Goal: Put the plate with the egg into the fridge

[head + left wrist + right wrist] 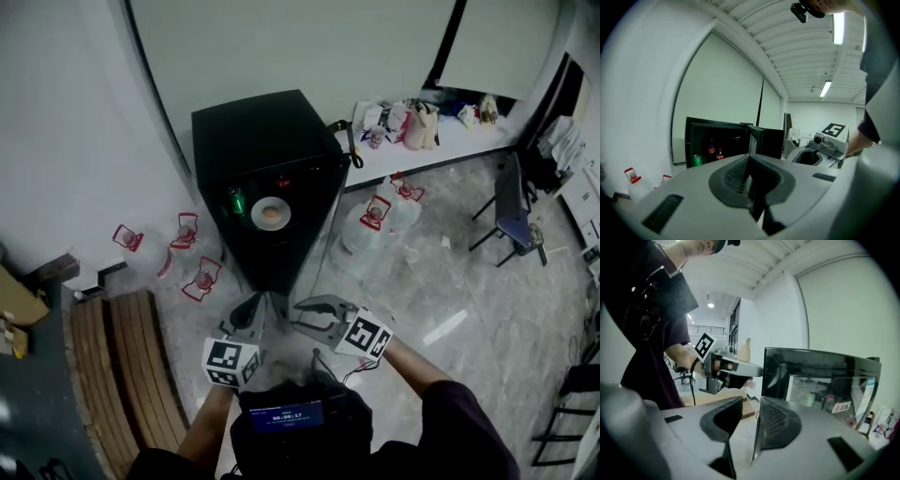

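Left tongs (pixel 253 306) closed, right tongs (pixel 301 316) apart; egg plate (pixel 271 214) sits inside fridge (pixel 253 131) beyond them.

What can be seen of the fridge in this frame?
The fridge is a small black box standing on the floor by the white wall, with jugs at both sides. Its door, glassy by its look, is swung open. Inside sit a white plate with an egg and a green can; bottles with red labels stand further in. The left gripper and right gripper are apart from it.
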A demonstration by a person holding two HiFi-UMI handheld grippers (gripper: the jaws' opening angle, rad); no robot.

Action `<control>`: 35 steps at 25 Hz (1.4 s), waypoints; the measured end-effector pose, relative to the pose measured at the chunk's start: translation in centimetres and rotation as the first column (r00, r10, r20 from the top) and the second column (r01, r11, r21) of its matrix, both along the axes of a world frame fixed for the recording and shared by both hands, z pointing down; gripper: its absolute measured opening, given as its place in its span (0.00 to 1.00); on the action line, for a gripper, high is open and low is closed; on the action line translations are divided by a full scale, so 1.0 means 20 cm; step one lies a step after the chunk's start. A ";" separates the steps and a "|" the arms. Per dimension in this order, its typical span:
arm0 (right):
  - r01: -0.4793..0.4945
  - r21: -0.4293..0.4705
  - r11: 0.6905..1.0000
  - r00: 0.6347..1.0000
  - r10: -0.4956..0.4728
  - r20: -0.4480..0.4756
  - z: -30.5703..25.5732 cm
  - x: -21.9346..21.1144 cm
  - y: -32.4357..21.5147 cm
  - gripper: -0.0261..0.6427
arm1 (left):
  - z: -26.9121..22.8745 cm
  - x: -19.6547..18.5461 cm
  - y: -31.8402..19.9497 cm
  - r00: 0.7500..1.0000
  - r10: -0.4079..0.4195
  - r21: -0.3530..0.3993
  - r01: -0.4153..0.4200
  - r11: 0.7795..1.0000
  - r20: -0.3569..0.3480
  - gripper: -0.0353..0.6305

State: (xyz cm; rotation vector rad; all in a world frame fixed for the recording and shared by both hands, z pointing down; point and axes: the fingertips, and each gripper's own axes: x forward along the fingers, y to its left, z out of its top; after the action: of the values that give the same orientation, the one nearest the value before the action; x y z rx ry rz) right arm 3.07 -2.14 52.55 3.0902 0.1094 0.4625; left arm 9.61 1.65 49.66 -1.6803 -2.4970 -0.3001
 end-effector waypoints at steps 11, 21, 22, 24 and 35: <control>0.024 -0.011 1.000 0.994 -0.025 -0.104 -0.12 0.34 0.16 0.05 | 0.04 0.29 0.05 0.982 -0.184 0.004 0.184 0.983 -0.044 0.06; -0.059 0.072 0.996 0.976 0.073 -0.206 -0.21 0.37 0.30 0.05 | 0.00 0.29 0.07 0.959 -0.284 0.010 0.284 0.959 -0.001 0.06; -0.062 0.066 0.996 0.975 0.074 -0.209 -0.22 0.37 0.30 0.05 | -0.01 0.28 0.08 0.957 -0.289 0.008 0.289 0.957 0.002 0.06; -0.062 0.062 0.996 0.973 0.074 -0.217 -0.24 0.37 0.31 0.05 | -0.03 0.26 0.09 0.954 -0.298 0.002 0.298 0.954 0.002 0.06; -0.032 0.065 0.997 0.964 0.048 -0.260 -0.31 0.25 0.29 0.05 | -0.09 0.10 0.09 0.943 -0.333 -0.031 0.332 0.943 -0.026 0.06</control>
State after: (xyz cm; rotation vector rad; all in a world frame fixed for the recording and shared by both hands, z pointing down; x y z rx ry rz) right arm 8.08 3.75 46.39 3.1969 0.1645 0.0553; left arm 11.60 3.47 47.78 -2.0994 -2.1940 -0.2695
